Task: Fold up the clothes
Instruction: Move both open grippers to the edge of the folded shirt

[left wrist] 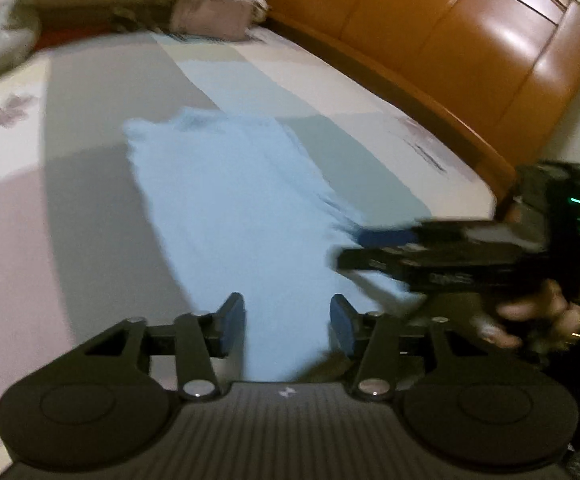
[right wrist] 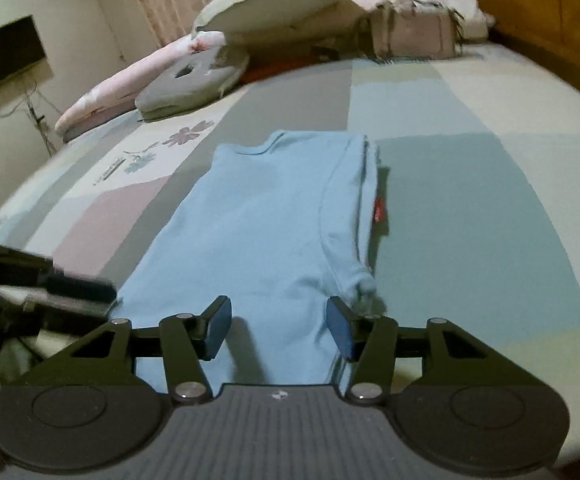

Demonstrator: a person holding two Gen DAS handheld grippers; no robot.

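A bed (right wrist: 469, 168) with a patchwork cover of grey, pink, green and blue blocks is carrying everything here, with an orange wooden headboard (left wrist: 469, 40) curving along one side and pillows (right wrist: 274, 4) piling up at the far end. A light blue shirt (right wrist: 266, 216) is lying flat on the cover, partly folded, one long side doubled over with a small red tag (right wrist: 377, 212) showing at that edge. The right hand-held gripper (right wrist: 278, 326) is hovering over the shirt's near hem, its fingers spread apart with nothing between them. The left hand-held gripper (left wrist: 288, 322) is likewise spread wide above the near end of the shirt. A hand (left wrist: 537, 320) is gripping the right tool's handle just beside the shirt's edge.
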